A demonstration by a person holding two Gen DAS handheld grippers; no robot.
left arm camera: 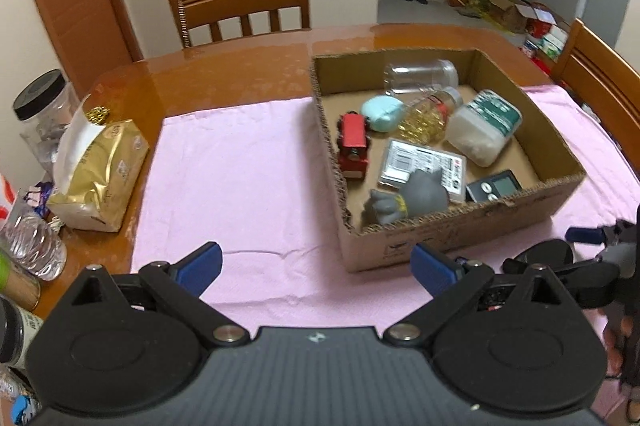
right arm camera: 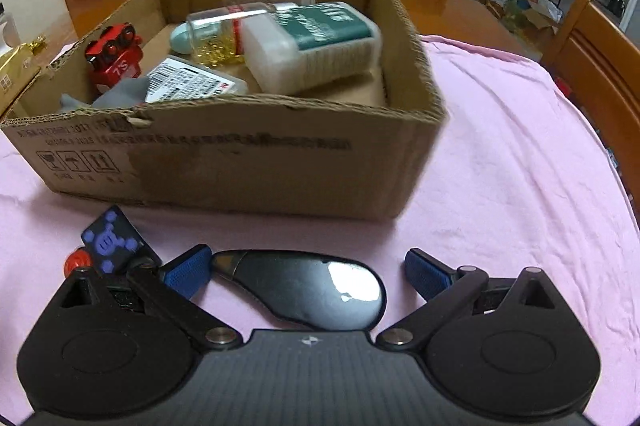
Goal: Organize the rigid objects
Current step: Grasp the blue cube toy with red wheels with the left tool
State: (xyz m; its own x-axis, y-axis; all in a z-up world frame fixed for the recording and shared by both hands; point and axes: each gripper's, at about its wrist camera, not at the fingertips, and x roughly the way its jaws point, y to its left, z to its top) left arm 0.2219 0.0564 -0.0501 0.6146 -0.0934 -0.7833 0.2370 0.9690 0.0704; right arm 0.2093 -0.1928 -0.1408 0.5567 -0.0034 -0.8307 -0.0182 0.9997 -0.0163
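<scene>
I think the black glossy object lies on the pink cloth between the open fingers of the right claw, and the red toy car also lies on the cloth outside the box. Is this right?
Not quite. The red toy car is inside the cardboard box, at its left side, as the right wrist view shows. The rest holds: the black glossy object lies on the pink cloth between the open fingers of the right claw.

The cardboard box (right arm camera: 240, 161) is matt brown with rough, corrugated torn edges. Under it lies a soft, wrinkled pink cloth (left arm camera: 248, 161) over a glossy varnished wooden table (left arm camera: 224, 73). At lower centre of the right wrist view, a smooth black plastic mouse (right arm camera: 308, 286) gleams. The gold tissue pack (left arm camera: 106, 177), left, is shiny foil-like plastic.
</scene>
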